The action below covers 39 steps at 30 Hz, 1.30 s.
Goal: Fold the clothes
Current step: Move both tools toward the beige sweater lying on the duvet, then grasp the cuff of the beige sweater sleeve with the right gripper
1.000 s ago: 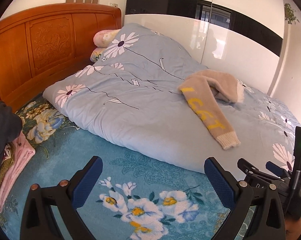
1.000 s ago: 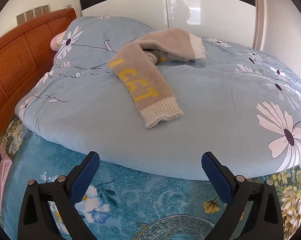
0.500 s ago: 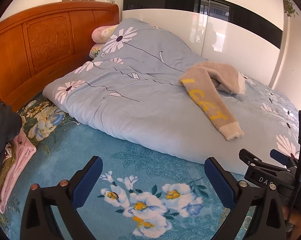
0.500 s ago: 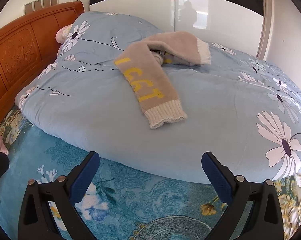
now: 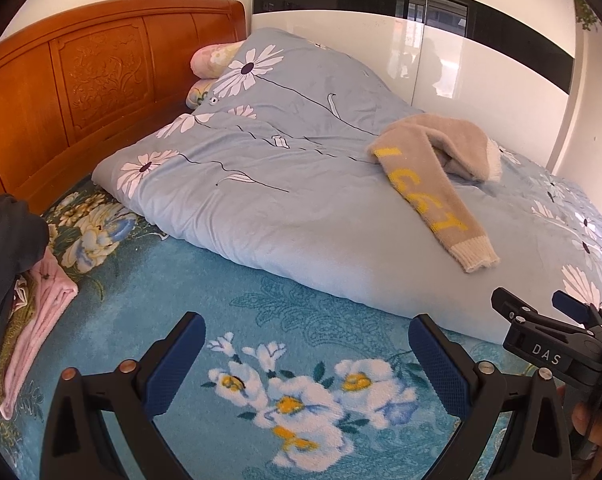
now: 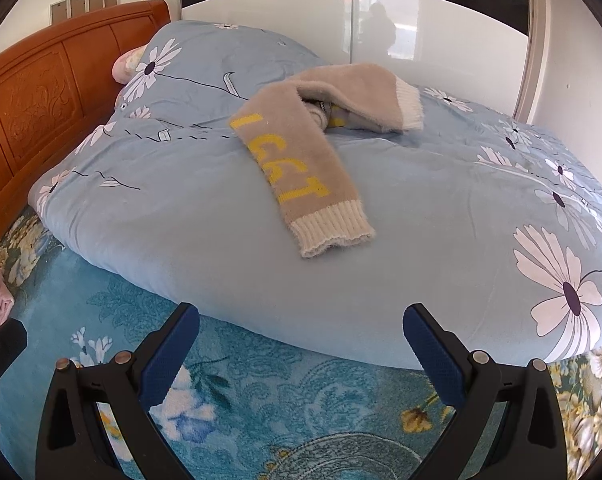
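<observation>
Your left gripper [image 5: 307, 344] and right gripper [image 6: 301, 334] match: black angular frames with round metal screws, textured blue pads on the fingers [image 5: 177, 360], and white "DAS" lettering at lower right.

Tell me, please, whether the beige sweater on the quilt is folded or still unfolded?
Unfolded: the sweater lies bunched on the quilt, one sleeve stretched loosely toward the camera.
</observation>
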Motion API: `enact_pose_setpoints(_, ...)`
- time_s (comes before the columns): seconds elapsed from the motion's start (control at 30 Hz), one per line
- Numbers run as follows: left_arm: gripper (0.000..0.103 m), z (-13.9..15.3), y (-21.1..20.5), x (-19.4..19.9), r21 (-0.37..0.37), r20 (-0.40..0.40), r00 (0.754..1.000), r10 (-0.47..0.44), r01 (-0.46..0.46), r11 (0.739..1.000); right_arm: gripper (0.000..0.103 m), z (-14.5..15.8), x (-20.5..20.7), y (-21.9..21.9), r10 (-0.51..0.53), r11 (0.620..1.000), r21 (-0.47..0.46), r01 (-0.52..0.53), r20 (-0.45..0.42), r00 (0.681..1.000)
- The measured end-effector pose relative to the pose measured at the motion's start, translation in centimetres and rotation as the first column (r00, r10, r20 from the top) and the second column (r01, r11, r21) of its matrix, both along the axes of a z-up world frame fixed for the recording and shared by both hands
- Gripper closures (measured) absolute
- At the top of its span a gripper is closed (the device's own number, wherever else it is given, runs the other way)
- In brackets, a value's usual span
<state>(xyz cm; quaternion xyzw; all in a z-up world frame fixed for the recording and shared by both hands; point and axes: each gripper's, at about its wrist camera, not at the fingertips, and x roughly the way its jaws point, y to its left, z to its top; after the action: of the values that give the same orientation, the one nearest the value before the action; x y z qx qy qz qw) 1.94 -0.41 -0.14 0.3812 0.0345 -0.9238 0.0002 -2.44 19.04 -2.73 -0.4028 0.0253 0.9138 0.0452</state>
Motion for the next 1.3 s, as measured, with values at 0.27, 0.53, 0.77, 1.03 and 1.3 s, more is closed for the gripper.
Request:
enact_pose_setpoints(0.27,0.0,-0.2,0.0,-0.1,-0.004,0.01,1.0,-0.007,0.007,1.0,0.001,0.0,-0.2,-0.2,0.008,1.0,0.0,-0.008,0.007,1.0)
enact_pose_setpoints(0.53,0.0,-0.3,0.4,-0.3,-0.001,0.016,1.0,-0.018,0.019,1.0,0.001,-0.2,-0.4,-0.4,0.012,1.0,-0.001,-0.012,0.013,1.0)
enact_pose_setpoints(0.77,0.0,-0.6,-0.1,0.2,0.006,0.026,0.999,-0.034,0.034,0.999,0.001,-0.5,-0.7,-0.2,0.009,1.0,-0.014,-0.009,0.019,1.0)
enact_pose_setpoints(1.03,0.0,-1.8,-3.6,5.7,0.093,0.034,0.999,-0.015,0.012,0.996,0.001,-3.8,-5.2,6.1,-0.096,0.995,-0.002,0.096,0.08,0.992)
enact_pose_setpoints(1.3,0.0,-3.8,-4.1,9.0,-0.023,0.058,0.998,-0.02,0.021,1.0,0.002,-6.2,-10.2,7.0,-0.072,0.98,0.195,0.038,0.174,0.982)
